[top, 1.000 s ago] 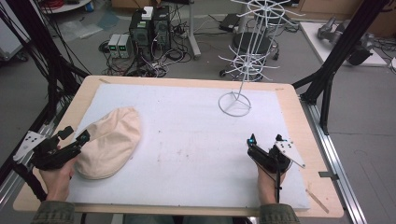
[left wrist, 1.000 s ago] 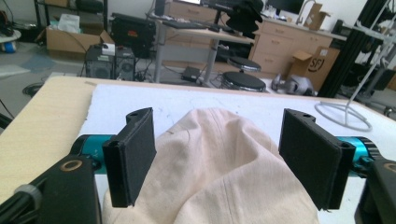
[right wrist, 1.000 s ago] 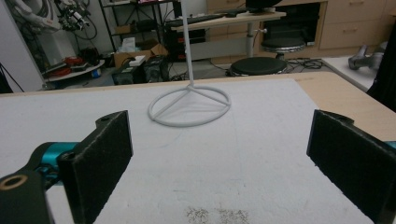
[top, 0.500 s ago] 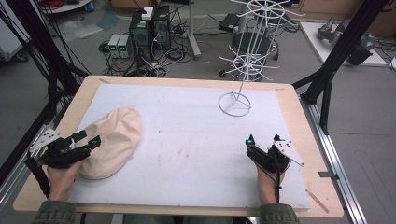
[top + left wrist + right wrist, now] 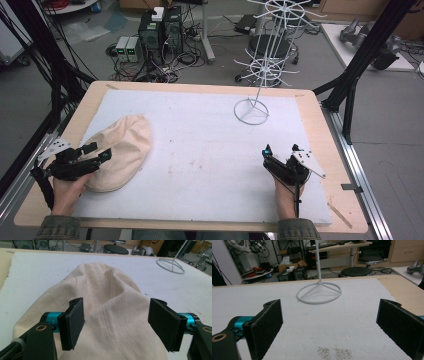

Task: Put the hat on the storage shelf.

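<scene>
1. I see a big wooden table (image 5: 320,107) with a white mat (image 5: 200,150) on top. The mat covers most of it.

2. A tall white wire rack (image 5: 267,55) stands at the far right part of the mat. Its round ring foot (image 5: 251,111) sits flat on the mat. In the right gripper view the ring (image 5: 319,293) is straight ahead, well apart from the jaws.

3. A soft cream cloth hat (image 5: 120,150) lies on the near left part of the mat. It is well apart from the rack. In the left gripper view the hat (image 5: 110,315) looks wrinkled and bumpy, with a fold running down its middle.

4. My left gripper (image 5: 95,152) is at the near edge of the hat, held in the left hand (image 5: 70,185). Its jaws are spread apart, one on each side of the hat's near end. In the left gripper view (image 5: 115,325) the cloth fills the gap between the two black pads, and the right pad looks like it touches the cloth. The jaws are not squeezed together on it.

5. My right gripper (image 5: 279,155) is at the near right of the mat, held in the right hand (image 5: 285,192). In the right gripper view (image 5: 329,327) its jaws are wide apart with bare mat between them.

6. Some tiny dark specks (image 5: 334,352) lie on the mat just in front of the right gripper.
</scene>
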Motion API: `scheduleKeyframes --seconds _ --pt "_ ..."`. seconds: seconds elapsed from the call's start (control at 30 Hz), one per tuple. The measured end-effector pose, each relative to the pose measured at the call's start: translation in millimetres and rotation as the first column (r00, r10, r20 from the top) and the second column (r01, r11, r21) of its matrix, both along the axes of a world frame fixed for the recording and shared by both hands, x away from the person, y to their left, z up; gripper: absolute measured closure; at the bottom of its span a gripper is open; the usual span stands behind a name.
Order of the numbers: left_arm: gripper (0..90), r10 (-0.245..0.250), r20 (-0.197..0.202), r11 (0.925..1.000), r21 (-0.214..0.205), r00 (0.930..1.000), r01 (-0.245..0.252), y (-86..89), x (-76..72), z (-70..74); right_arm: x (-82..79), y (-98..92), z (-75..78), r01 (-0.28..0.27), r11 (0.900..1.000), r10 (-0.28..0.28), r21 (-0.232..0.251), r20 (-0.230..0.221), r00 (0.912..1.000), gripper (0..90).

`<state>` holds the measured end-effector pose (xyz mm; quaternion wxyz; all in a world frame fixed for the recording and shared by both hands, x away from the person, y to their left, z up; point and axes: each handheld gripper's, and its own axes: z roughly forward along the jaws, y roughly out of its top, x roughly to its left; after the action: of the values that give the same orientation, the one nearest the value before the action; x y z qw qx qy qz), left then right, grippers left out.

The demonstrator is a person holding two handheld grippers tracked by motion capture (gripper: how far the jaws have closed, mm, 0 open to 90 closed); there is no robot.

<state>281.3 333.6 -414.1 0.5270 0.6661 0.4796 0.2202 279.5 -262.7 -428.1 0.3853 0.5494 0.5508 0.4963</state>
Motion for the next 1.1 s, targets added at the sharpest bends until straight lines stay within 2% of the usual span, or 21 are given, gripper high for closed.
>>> scheduleKeyframes --seconds 0.2,0.3,0.4,0.5,0.67,0.77,0.9,1.0,1.1 --pt "30.1 -0.041 -0.027 0.9986 0.032 0.9988 0.042 -4.3 2.8 -2.8 1.4 1.1 -1.1 -0.006 1.0000 0.006 -0.006 -0.011 0.9999 5.9" --pt "30.3 -0.072 -0.041 0.9968 0.032 0.9966 0.073 -7.7 3.4 -2.5 1.5 0.9 -1.0 -0.006 1.0000 0.006 -0.006 -0.006 1.0000 5.9" --pt "30.4 -0.115 -0.065 0.9916 0.051 0.9912 0.119 -14.1 5.0 -1.8 1.5 0.6 -0.9 -0.009 0.9999 0.009 -0.008 -0.007 0.9999 5.9" --pt "30.4 -0.158 -0.104 0.9816 0.091 0.9820 0.168 -22.2 6.8 -2.5 1.9 0.8 -1.1 -0.010 0.9999 0.010 -0.004 -0.011 0.9999 5.9" --pt "30.4 -0.176 -0.146 0.9733 0.122 0.9735 0.194 -30.5 8.9 -4.7 2.1 1.4 -1.4 -0.016 0.9998 0.015 -0.013 -0.009 0.9998 5.9" --pt "31.3 -0.184 -0.177 0.9699 0.127 0.9669 0.208 -35.0 10.5 -4.9 2.3 2.3 -1.6 -0.019 0.9997 0.019 -0.015 -0.012 0.9998 5.9" --pt "31.8 -0.204 -0.216 0.9638 0.126 0.9547 0.235 -40.2 13.5 -5.8 2.3 3.0 -1.8 -0.023 0.9996 0.023 -0.019 -0.014 0.9996 5.9" --pt "31.7 -0.235 -0.263 0.9575 0.103 0.9356 0.270 -39.9 18.3 -8.3 2.5 3.1 -1.9 -0.025 0.9994 0.025 -0.023 -0.015 0.9996 5.9" --pt "33.0 -0.249 -0.312 0.9576 0.063 0.9170 0.281 -38.1 24.6 -9.4 2.8 3.4 -1.9 -0.026 0.9993 0.026 -0.029 -0.012 0.9996 5.9"
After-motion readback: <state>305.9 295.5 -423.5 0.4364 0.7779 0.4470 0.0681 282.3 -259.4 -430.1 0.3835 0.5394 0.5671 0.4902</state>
